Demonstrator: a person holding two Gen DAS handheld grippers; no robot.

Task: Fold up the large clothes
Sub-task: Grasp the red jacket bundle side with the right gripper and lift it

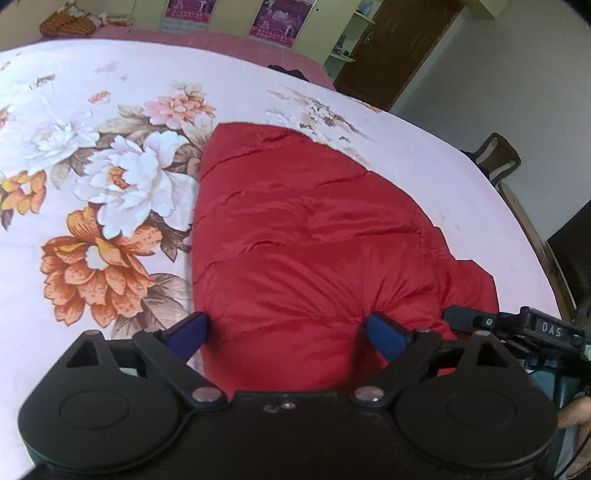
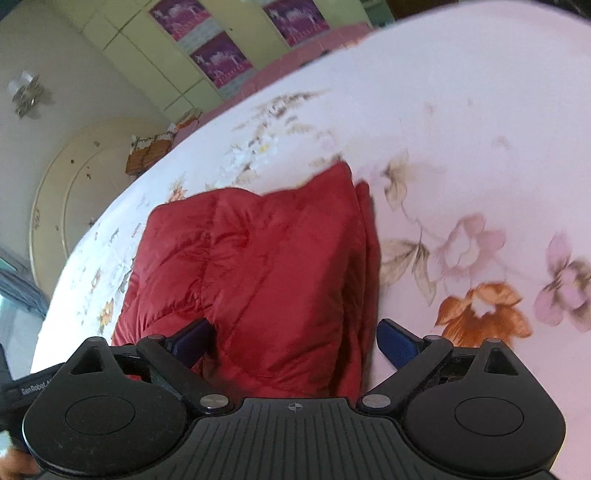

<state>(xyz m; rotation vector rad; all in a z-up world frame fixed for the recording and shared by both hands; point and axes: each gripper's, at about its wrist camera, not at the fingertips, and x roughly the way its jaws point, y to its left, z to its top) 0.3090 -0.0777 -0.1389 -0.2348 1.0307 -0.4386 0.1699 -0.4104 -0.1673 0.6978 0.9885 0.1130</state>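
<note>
A red quilted puffer garment [image 1: 310,236] lies folded on the floral bedsheet [image 1: 92,177]; in the right wrist view it [image 2: 266,266] shows stacked layers along its right edge. My left gripper [image 1: 288,332] is open, its blue fingers [image 1: 190,332] spread over the near edge of the garment, holding nothing. My right gripper [image 2: 295,341] is open too, blue fingers [image 2: 397,343] wide apart over the garment's near end, holding nothing. The right gripper also shows at the right edge of the left wrist view [image 1: 517,328].
The bed [image 2: 480,110] with pink-white flowered sheet fills both views. A wooden chair [image 1: 498,157] stands past the bed's right edge. A wardrobe with purple panels [image 2: 218,59] and a brown door [image 1: 399,44] stand behind. Folded orange cloth [image 1: 70,24] lies far left.
</note>
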